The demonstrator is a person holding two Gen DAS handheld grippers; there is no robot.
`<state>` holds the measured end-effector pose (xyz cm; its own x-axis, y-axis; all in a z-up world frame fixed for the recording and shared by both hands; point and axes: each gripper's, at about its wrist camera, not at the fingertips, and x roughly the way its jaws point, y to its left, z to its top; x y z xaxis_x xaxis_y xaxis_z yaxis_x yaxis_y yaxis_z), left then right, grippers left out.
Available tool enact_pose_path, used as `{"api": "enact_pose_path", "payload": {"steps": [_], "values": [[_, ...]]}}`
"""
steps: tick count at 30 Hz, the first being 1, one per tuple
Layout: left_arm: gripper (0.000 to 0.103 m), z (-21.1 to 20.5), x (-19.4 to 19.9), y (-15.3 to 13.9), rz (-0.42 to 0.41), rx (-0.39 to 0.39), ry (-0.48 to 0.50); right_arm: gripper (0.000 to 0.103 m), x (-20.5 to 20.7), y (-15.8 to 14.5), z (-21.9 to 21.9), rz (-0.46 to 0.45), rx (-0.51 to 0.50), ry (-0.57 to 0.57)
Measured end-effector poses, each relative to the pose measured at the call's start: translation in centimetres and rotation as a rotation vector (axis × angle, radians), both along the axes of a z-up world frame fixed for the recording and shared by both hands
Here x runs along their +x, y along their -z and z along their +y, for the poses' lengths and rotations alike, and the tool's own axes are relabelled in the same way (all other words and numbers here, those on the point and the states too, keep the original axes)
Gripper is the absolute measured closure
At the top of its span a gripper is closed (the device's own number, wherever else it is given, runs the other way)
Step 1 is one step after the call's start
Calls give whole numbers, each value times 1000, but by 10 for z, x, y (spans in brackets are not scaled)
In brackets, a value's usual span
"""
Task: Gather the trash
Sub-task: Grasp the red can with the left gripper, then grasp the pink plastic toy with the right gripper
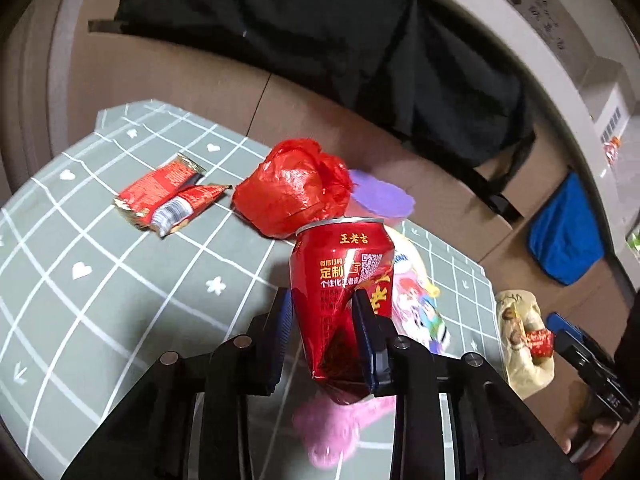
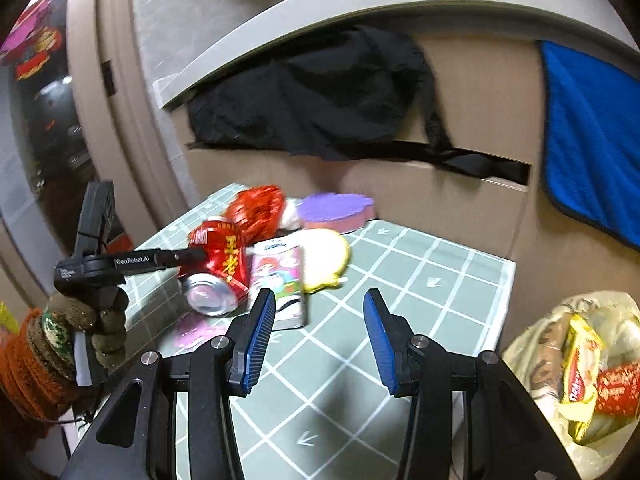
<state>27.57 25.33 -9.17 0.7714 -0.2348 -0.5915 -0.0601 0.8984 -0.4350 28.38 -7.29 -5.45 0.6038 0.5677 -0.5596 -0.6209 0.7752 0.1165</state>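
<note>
My left gripper (image 1: 322, 304) is shut on a crushed red drink can (image 1: 344, 280) and holds it above the green checked table (image 1: 100, 280). The can also shows in the right wrist view (image 2: 218, 268), held by the left gripper (image 2: 196, 254). A crumpled red plastic bag (image 1: 292, 188) and red snack wrappers (image 1: 168, 196) lie on the table behind it. My right gripper (image 2: 320, 312) is open and empty over the table. A pale trash bag (image 2: 580, 368) holding wrappers sits off the table's right edge; it also shows in the left wrist view (image 1: 520, 340).
A pink carton (image 2: 280, 280), a yellow round item (image 2: 328, 256), a purple sponge (image 2: 336, 208) and a pink item (image 1: 336, 428) lie on the table. Cardboard boxes (image 2: 460, 208) with black cloth (image 2: 312, 100) and a blue towel (image 2: 592, 140) stand behind.
</note>
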Motion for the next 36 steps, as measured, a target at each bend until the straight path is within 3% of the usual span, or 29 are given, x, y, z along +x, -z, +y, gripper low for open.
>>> {"api": "enact_pose_path", "payload": {"steps": [5, 12, 16, 20, 26, 30, 34, 36], "values": [[71, 11, -39, -17, -39, 54, -22, 60, -12, 3, 26, -8, -54, -91], [71, 44, -75, -16, -4, 91, -60, 60, -13, 21, 76, 44, -112, -281], [71, 64, -86, -8, 8, 53, -80, 60, -14, 42, 121, 60, -199, -436], [50, 78, -91, -1, -3, -10, -86, 60, -9, 62, 154, 76, -274, -524], [49, 87, -102, -3, -29, -2, -145, 60, 6, 74, 150, 134, -263, -476], [48, 93, -113, -10, -65, 16, -215, 59, -5, 78, 134, 180, -268, -489], [47, 99, -121, -10, -73, 6, -242, 58, -24, 76, 127, 291, -206, -583], [47, 102, -125, -7, -66, -3, -253, 60, -35, 70, 129, 271, -197, -618]]}}
